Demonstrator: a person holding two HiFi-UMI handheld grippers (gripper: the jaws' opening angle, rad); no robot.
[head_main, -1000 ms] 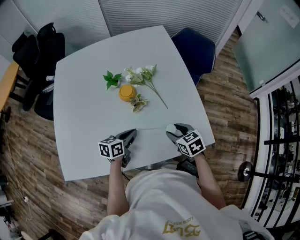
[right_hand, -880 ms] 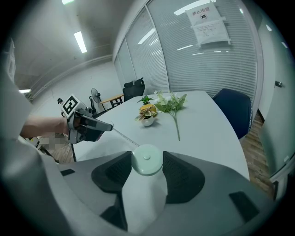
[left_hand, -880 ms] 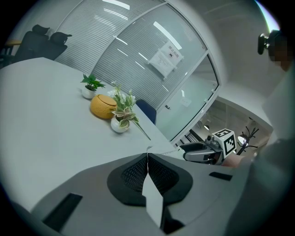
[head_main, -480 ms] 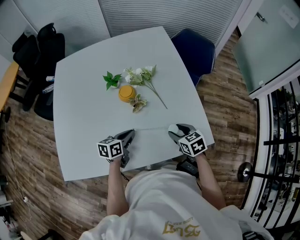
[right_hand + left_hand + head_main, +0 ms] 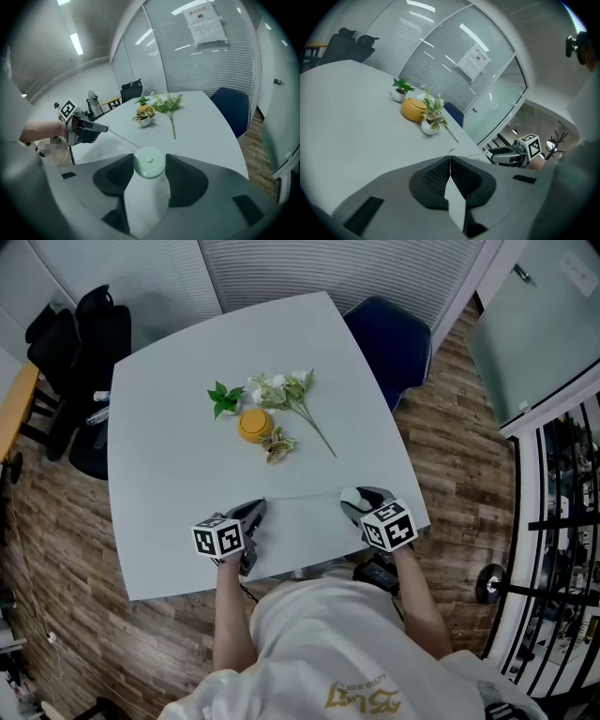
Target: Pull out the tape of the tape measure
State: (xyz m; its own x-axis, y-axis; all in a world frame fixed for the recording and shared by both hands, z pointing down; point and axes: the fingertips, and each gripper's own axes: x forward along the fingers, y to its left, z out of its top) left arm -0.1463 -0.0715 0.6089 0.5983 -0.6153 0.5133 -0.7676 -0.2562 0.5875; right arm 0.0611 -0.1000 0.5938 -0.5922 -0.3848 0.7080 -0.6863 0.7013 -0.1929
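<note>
Mint tape measure [image 5: 149,169] in right tool [image 5: 356,503], tape [image 5: 300,495] in left tool [image 5: 257,511]

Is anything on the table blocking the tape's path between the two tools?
Nothing visible. The tape runs freely from the left tool, shut on its end, to the case in the right tool. The flowers and orange object sit farther up the table.

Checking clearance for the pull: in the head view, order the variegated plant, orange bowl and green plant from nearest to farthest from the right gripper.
1. Variegated plant, up-left of the right gripper.
2. Orange bowl, just beyond it.
3. Green plant, farthest left.
</note>
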